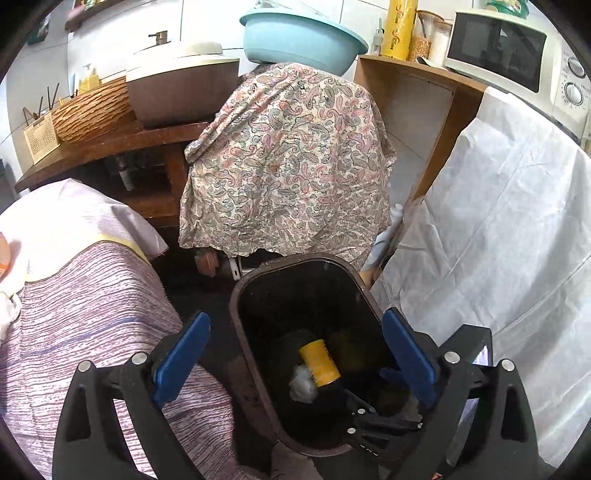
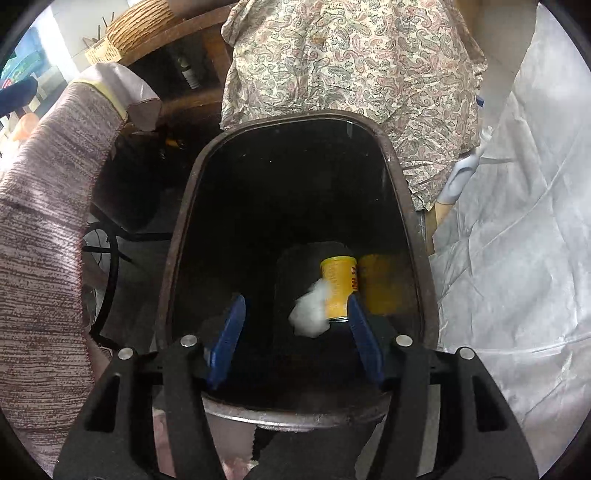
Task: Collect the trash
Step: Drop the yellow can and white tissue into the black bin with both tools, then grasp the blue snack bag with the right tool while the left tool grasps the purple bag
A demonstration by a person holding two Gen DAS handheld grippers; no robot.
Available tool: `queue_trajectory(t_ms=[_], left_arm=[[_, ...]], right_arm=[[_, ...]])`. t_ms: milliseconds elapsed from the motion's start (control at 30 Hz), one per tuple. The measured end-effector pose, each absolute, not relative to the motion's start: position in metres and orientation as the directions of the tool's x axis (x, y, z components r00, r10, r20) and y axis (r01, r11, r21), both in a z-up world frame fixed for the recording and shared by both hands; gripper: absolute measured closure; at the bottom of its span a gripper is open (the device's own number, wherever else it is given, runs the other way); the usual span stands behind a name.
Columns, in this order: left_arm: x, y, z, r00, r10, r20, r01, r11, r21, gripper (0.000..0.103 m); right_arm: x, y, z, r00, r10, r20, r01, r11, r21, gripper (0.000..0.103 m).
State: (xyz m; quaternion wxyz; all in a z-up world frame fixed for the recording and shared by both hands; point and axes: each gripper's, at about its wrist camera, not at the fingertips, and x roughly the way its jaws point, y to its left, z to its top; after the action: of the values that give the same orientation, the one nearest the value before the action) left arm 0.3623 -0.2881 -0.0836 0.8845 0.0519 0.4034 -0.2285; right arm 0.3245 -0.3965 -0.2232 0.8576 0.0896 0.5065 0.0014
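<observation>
My right jaws [image 2: 295, 332] stand apart and empty inside the mouth of the dark bin [image 2: 184, 236], my left jaws [image 1: 295, 362] gape wide and empty above it, and on its floor lies a yellow can [image 2: 338, 288] with a white paper wad [image 2: 308, 314] touching at its seven o'clock

White tiled walls [image 1: 207, 22] backed a wooden counter [image 1: 110, 147]; a paisley cloth [image 1: 288, 158] draped furniture beside a white sheet [image 1: 498, 221]; a microwave [image 1: 517, 55] stood above.
</observation>
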Motion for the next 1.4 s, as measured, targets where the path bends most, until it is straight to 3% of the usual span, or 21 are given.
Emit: queue_trajectory(t_ms=[367, 767, 1000, 1400], left_arm=[[0.332, -0.215, -0.052, 0.635, -0.347, -0.690, 0.429, 0.901, -0.059, 0.009], [0.284, -0.038, -0.001, 0.790, -0.147, -0.595, 0.212, 0.976, 0.041, 0.009], [0.255, 0.064, 0.017, 0.827, -0.006, -0.562, 0.054, 0.996, 0.069, 0.009], [0.261, 0.141, 0.015, 0.809, 0.010, -0.588, -0.003, 1.000, 0.012, 0.010]], right_arm=[[0.298, -0.359, -0.155, 0.571, 0.108, -0.814, 0.008, 0.990, 0.137, 0.040], [0.306, -0.199, -0.066, 0.599, 0.354, -0.718, -0.357, 0.921, 0.156, 0.038], [0.321, -0.109, -0.047, 0.555, 0.420, -0.718, -0.498, 0.859, 0.117, 0.038], [0.370, -0.035, -0.054, 0.502, 0.426, -0.752, -0.512, 0.848, 0.139, 0.040]])
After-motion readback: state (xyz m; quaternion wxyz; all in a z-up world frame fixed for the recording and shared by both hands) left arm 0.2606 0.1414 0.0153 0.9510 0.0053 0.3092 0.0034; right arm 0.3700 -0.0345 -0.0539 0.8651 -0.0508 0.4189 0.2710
